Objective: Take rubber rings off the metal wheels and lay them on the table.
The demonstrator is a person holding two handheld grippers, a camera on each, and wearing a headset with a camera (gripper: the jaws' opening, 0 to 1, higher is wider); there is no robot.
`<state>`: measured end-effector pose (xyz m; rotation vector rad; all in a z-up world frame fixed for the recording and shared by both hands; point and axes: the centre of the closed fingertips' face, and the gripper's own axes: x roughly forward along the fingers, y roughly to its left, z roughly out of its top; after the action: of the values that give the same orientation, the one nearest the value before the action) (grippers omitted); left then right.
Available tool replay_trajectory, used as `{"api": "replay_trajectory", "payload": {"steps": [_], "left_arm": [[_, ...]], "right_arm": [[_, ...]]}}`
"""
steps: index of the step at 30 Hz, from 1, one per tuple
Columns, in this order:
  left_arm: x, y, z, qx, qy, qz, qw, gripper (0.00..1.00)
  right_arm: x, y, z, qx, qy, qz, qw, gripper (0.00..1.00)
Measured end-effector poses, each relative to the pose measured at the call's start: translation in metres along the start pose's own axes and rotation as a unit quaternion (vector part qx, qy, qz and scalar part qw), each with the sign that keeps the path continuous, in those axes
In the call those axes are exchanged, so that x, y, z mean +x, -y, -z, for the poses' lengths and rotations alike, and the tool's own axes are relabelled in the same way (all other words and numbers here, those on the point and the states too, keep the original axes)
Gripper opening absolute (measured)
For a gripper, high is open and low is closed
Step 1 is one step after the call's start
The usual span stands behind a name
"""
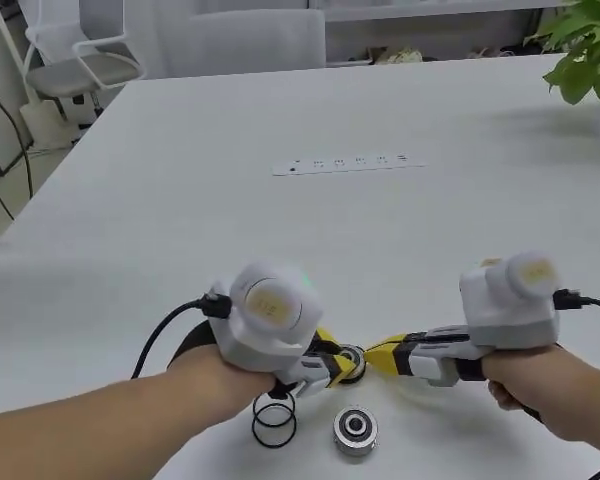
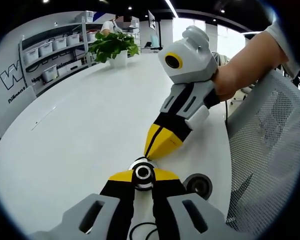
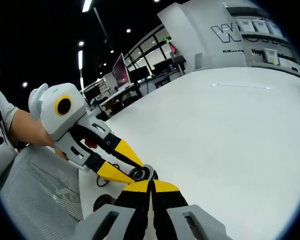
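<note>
Your left gripper [image 1: 338,365] clamps a metal wheel [image 2: 143,172] in its fingers, just above the tabletop [image 1: 280,230]. Your right gripper [image 2: 150,149] has its fingers pressed together at the wheel's rim; I cannot tell whether they pinch a rubber ring. Such a ring is probably thin, soft and stretchy, so catch its outer edge and peel. Loose rings [image 1: 275,418] and a second wheel [image 1: 355,430] lie nearby.
</note>
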<state>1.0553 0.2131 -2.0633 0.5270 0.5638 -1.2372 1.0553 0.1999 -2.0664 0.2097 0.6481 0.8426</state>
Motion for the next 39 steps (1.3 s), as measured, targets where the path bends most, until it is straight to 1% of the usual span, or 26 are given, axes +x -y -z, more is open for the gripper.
{"api": "replay_trajectory", "payload": {"steps": [9, 16, 32, 34, 36, 38, 39], "left_arm": [[0.000, 0.000, -0.001, -0.001, -0.003, -0.005, 1.0000, 0.07], [0.000, 0.000, -0.001, -0.001, -0.005, -0.006, 1.0000, 0.07], [0.000, 0.000, -0.001, 0.000, -0.006, -0.008, 0.9999, 0.07], [0.000, 0.001, -0.001, -0.005, -0.007, -0.009, 0.9999, 0.07], [0.000, 0.001, 0.000, -0.005, -0.008, -0.008, 0.9999, 0.07], [0.000, 0.001, 0.000, -0.004, -0.008, -0.007, 0.9999, 0.07], [0.000, 0.001, 0.000, -0.004, -0.008, -0.007, 0.9999, 0.07]], "right_arm": [[0.000, -0.002, -0.002, 0.015, 0.006, -0.005, 0.9999, 0.00], [0.000, -0.005, -0.003, 0.019, 0.008, -0.009, 0.9997, 0.00], [0.001, -0.012, -0.004, 0.008, 0.005, -0.019, 0.9998, 0.00], [0.001, -0.013, -0.003, 0.007, 0.004, -0.020, 0.9998, 0.00], [0.001, -0.015, -0.003, 0.004, 0.003, -0.022, 0.9997, 0.00], [0.001, -0.018, -0.004, 0.009, 0.008, -0.030, 0.9995, 0.00], [0.002, -0.024, -0.008, 0.008, 0.016, -0.046, 0.9988, 0.00]]}}
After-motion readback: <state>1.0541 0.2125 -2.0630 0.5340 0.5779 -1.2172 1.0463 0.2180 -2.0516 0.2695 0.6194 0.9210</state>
